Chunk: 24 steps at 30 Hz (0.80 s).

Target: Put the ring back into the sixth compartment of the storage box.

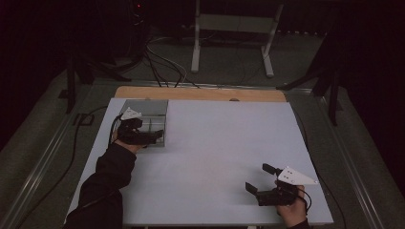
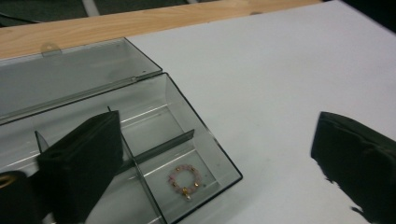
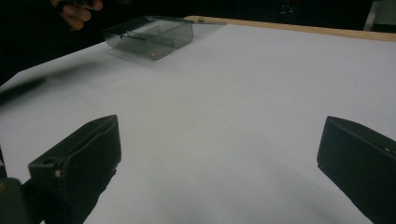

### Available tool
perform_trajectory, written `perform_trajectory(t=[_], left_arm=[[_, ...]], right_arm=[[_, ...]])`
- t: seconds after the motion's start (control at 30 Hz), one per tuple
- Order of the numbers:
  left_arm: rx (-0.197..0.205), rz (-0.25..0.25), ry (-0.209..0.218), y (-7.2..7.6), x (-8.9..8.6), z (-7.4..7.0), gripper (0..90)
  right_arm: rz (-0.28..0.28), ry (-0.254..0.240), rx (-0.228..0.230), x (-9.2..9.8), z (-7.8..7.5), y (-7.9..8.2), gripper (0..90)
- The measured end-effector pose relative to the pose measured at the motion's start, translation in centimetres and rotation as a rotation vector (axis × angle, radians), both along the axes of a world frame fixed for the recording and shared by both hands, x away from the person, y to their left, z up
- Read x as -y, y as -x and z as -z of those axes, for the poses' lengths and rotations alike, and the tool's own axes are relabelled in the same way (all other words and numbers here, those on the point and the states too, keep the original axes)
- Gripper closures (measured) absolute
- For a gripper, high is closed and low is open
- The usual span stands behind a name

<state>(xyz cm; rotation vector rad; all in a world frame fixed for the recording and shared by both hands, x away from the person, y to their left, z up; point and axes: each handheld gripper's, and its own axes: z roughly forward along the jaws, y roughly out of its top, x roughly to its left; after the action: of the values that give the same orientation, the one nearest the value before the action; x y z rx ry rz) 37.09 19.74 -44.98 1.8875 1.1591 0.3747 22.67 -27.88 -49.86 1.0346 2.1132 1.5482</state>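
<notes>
**Bracelet down in the box, left jaws spread**

My left gripper [image 2: 210,163] has its jaws wide apart with nothing between them. One jaw hangs over the box's divided interior, the other out over the white surface [image 2: 280,84]. The bead bracelet [image 2: 186,179] – pink with small gold beads – lies flat in the near corner compartment of the clear box [image 2: 154,116], apart from both jaws and just beside the divider. The lid [image 2: 70,74] is folded back toward the wooden edge.

I judge the placing done, so what is left is to get clear cleanly. I'd lift the left gripper straight up before pulling back – the jaw over the dividers could catch a thin wall and drag the light box along. I'd keep the jaws apart until above the rim.

My right gripper [image 1: 261,180] sits well apart at the near right of the surface, jaws open and empty, pointing across toward the box. It can wait there.
</notes>
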Motion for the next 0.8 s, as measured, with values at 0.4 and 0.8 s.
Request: perform_trajectory(t=[0.4, 0.8], left_arm=[[0.055, 0.073, 0.091, 1.8, -1.5, -0.8, 0.9], [0.092, 0.132, 0.073, 4.6, -1.8, 0.6, 0.9]], right_arm=[[0.002, 0.002, 0.000, 0.1, 0.0, 0.0, 0.0], [-0.006, 0.009, -0.002, -0.2, 0.0, -0.1, 0.0]])
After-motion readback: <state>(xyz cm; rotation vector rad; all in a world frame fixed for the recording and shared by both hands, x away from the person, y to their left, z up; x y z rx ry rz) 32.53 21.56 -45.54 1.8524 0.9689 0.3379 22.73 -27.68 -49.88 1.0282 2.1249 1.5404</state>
